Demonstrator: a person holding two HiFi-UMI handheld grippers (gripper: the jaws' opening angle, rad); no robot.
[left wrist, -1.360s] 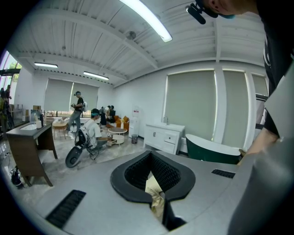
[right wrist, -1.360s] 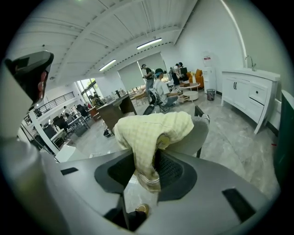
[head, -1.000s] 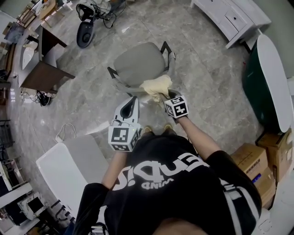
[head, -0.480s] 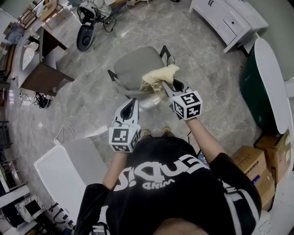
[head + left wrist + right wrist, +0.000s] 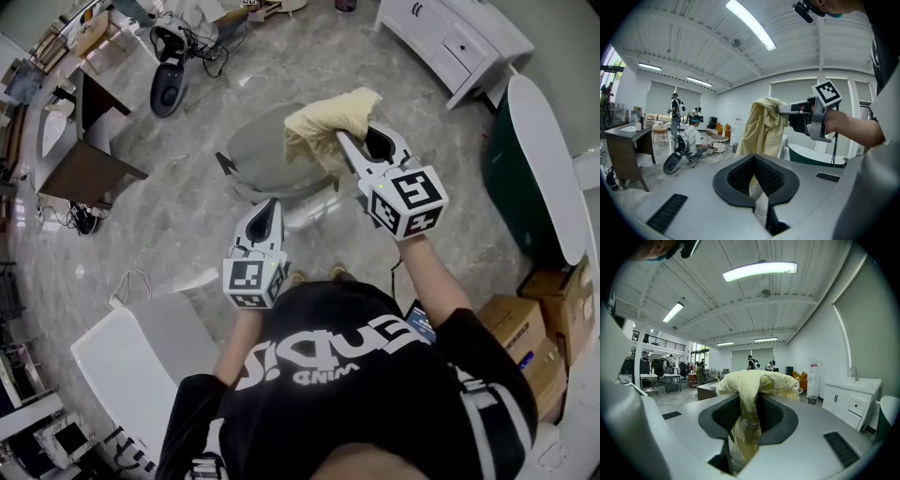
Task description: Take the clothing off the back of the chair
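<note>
A pale yellow piece of clothing (image 5: 323,127) hangs in the air above the grey chair (image 5: 253,150), clear of its back. My right gripper (image 5: 345,145) is shut on a bunched fold of it, and the fabric (image 5: 750,385) fills the gap between the jaws and drapes over their tips. From the left gripper view the clothing (image 5: 761,129) dangles from the right gripper (image 5: 780,109) held about level. My left gripper (image 5: 272,204) hovers lower, near the chair's back edge, jaws together with nothing between them (image 5: 757,187).
A scooter (image 5: 172,66) is parked at the far left, beside a dark wooden table (image 5: 89,169). A white cabinet (image 5: 459,37) and a green tub (image 5: 534,159) line the right side. Cardboard boxes (image 5: 539,328) sit at lower right, a white table (image 5: 131,347) at lower left.
My right gripper has risen steadily with the clothing, lifting it from the chair's back into the air above the seat. The left gripper has stayed in place.
</note>
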